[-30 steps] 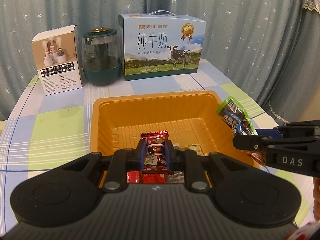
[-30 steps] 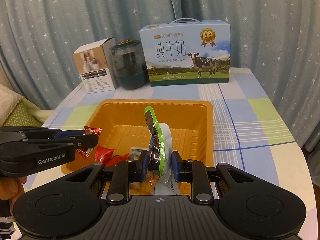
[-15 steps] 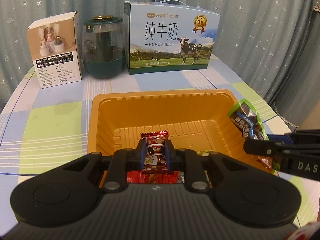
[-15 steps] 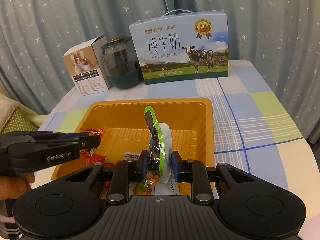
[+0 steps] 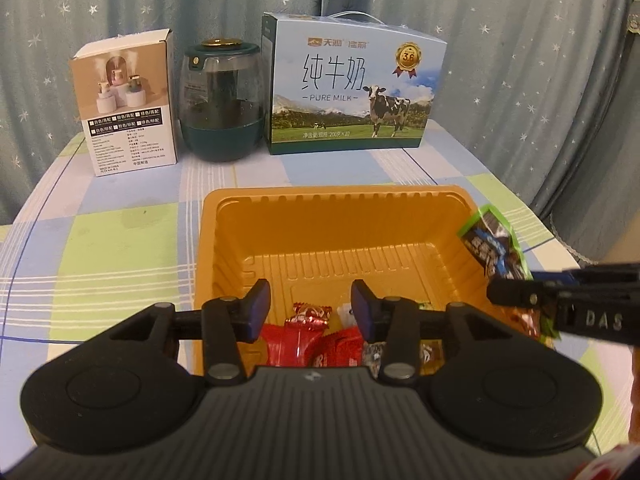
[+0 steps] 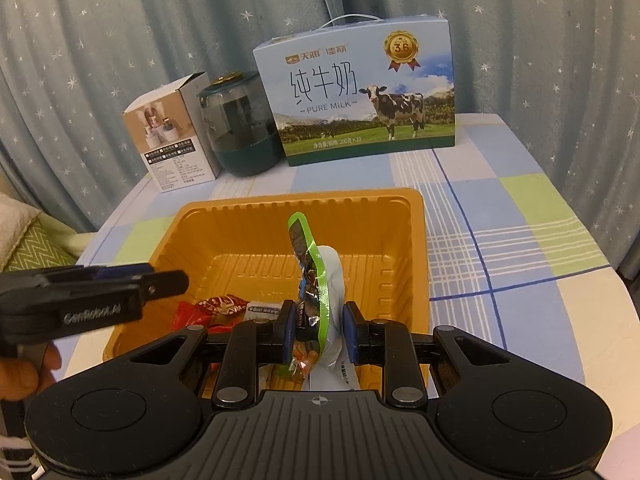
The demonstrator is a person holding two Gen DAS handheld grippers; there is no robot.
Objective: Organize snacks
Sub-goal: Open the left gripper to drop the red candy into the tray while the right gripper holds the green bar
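My left gripper hangs over the near end of the orange tray, its jaws opening with nothing between the pads. Just below it a red wrapped candy lies in the tray among other red packets. My right gripper is shut on a green-edged snack packet, with a white packet pressed against it, above the tray's near right part. In the left wrist view the right gripper comes in from the right with that packet. The left gripper shows at the left of the right wrist view.
At the back of the checked tablecloth stand a white product box, a dark green jar and a blue milk carton box. Starred curtains hang behind. A hand holds the left gripper's handle; a cushion lies off the table's left.
The left jaws have parted and the red candy they held has dropped into the tray. The right gripper keeps its hold on the green-edged packet.
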